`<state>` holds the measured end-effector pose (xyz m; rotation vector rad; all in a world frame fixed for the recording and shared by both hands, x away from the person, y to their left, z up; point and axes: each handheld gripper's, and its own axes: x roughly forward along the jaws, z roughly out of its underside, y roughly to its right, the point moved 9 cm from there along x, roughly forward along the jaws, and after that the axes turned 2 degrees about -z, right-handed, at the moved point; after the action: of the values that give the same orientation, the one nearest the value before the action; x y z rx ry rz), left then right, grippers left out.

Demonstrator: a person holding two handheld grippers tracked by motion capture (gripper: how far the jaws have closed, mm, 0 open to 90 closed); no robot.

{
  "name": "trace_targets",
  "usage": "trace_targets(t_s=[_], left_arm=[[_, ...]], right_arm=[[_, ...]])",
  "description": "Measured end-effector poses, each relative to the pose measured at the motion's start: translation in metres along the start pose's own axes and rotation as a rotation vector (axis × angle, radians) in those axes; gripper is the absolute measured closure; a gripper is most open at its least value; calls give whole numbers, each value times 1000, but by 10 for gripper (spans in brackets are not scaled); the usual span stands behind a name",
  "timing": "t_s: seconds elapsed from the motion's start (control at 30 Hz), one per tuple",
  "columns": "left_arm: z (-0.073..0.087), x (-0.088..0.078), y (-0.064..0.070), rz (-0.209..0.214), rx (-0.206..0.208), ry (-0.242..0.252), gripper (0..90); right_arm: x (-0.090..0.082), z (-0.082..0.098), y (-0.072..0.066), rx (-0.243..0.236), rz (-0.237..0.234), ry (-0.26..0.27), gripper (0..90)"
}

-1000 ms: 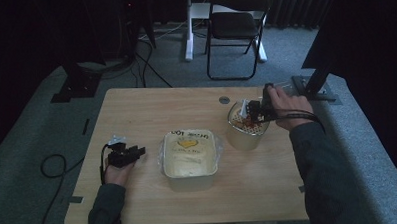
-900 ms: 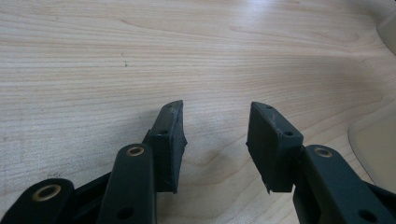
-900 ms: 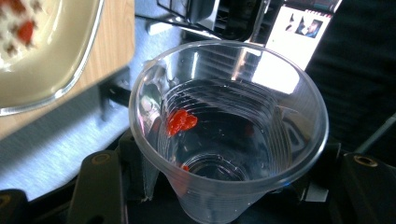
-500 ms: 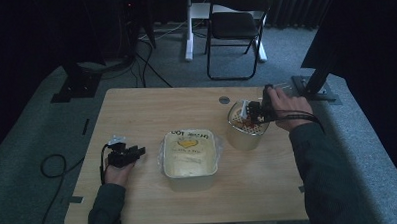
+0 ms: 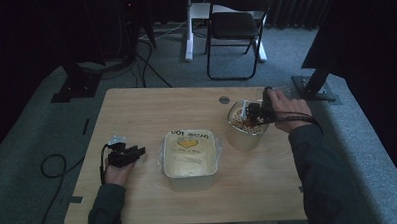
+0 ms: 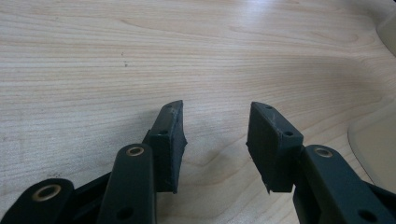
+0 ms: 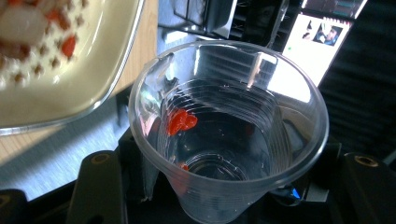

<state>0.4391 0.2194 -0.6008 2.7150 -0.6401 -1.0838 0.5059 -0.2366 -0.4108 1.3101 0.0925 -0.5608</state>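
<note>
Clear plastic cup point(image 7: 229, 135) is clamped by the right gripper point(image 5: 254, 112), tipped over the bowl point(image 5: 245, 133). Emptying is judged nearly finished; righting is needed next. Nothing is held between the left gripper's point(image 6: 215, 140) spread jaws.

A rectangular container point(image 5: 190, 153) with a yellow heart stands mid-table point(image 5: 151, 106); 1 dark folding chair point(image 5: 234, 33) stands behind.

One clear plastic cup point(image 7: 229, 135), one round bowl point(image 5: 245, 133), one square container point(image 5: 190, 155), two grippers.
</note>
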Motion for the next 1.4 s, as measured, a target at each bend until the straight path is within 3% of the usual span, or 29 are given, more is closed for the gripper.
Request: trace_targets(t_s=[0.03, 0.07, 0.17, 0.2, 0.23, 0.4, 0.43, 0.5, 0.53, 0.6, 0.63, 0.67, 0.8, 0.83, 0.87, 0.97, 1.0, 1.07, 1.17, 1.4], left_arm=[[0, 0, 0, 0, 0, 0, 566], [0, 0, 0, -2, 1, -1, 566], [0, 0, 0, -1, 1, 0, 565], [0, 0, 0, -1, 1, 0, 565], [0, 0, 0, -1, 2, -1, 566], [0, 0, 0, -3, 4, 0, 566], [0, 0, 0, -2, 4, -1, 565], [0, 0, 0, -3, 5, 0, 565], [0, 0, 0, -6, 7, 0, 565], [0, 0, 0, -7, 9, 0, 565], [0, 0, 0, -7, 9, 0, 565], [0, 0, 0, -7, 9, 0, 565], [0, 0, 0, -6, 7, -1, 565], [0, 0, 0, -6, 8, -1, 565], [0, 0, 0, -5, 6, -1, 565], [0, 0, 0, -5, 11, -1, 565], [0, 0, 0, -6, 11, -1, 565], [0, 0, 0, -5, 11, -1, 565], [0, 0, 0, -3, 13, -2, 565], [0, 1, 1, -2, 12, -2, 565]], right_arm=[[0, 0, 1, 4, 8, -4, 365], [0, 0, 4, 54, 1, 9, 365], [1, -2, -2, 2, -8, -1, 362], [0, -3, -1, 35, -25, 16, 361], [-1, -3, 0, 97, -56, 43, 359], [-4, 3, 7, 315, -133, 133, 356], [-6, 4, 9, 385, -150, 163, 356], [-8, 5, 11, 412, -163, 184, 356], [-11, 6, 13, 474, -184, 219, 356], [-12, 6, 14, 525, -205, 251, 356], [-12, 6, 14, 525, -205, 251, 356], [-14, 5, 16, 594, -234, 294, 355], [-15, 1, 21, 792, -310, 403, 353], [-15, 1, 21, 792, -310, 403, 353], [-16, 0, 24, 900, -354, 464, 353], [-19, -3, 30, 1023, -412, 548, 353], [-19, -3, 30, 1023, -412, 548, 353], [-23, -4, 37, 1109, -457, 618, 353], [-26, -5, 40, 1164, -492, 665, 353], [-27, -8, 40, 1192, -534, 694, 351]])
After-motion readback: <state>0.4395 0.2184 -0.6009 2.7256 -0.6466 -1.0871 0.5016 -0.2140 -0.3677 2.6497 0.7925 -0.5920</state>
